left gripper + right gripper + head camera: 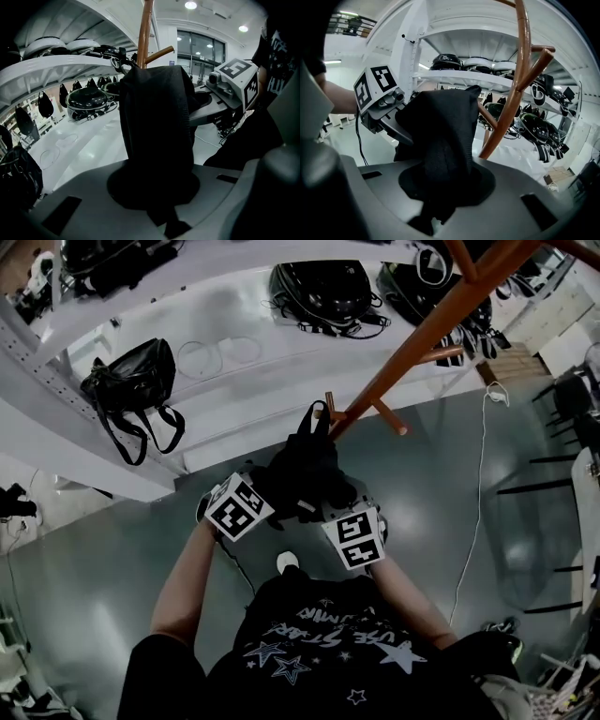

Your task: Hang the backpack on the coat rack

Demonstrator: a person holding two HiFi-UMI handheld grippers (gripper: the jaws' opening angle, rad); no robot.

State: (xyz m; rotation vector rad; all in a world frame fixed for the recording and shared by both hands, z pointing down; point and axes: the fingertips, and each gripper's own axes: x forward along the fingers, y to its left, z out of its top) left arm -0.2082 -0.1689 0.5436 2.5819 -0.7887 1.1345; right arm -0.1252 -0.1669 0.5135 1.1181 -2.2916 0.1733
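Observation:
The black backpack [305, 470] hangs between my two grippers, just in front of the brown wooden coat rack [422, 334]. Its top loop [314, 418] rises next to a short peg [330, 406]. My left gripper [272, 493] is shut on the backpack's fabric [154, 122] from the left. My right gripper [328, 507] is shut on the fabric [440, 136] from the right. The fingertips of both are hidden in the cloth. In the left gripper view the rack pole [145, 28] and a peg [158, 54] stand right behind the bag. The curved pole [520, 70] shows beside the bag in the right gripper view.
White shelving [234, 352] runs behind the rack, with a black handbag [131, 381] and black helmets [323, 292] on it. A white cable [473, 512] trails across the grey floor at the right. Dark furniture [567, 427] stands at the far right.

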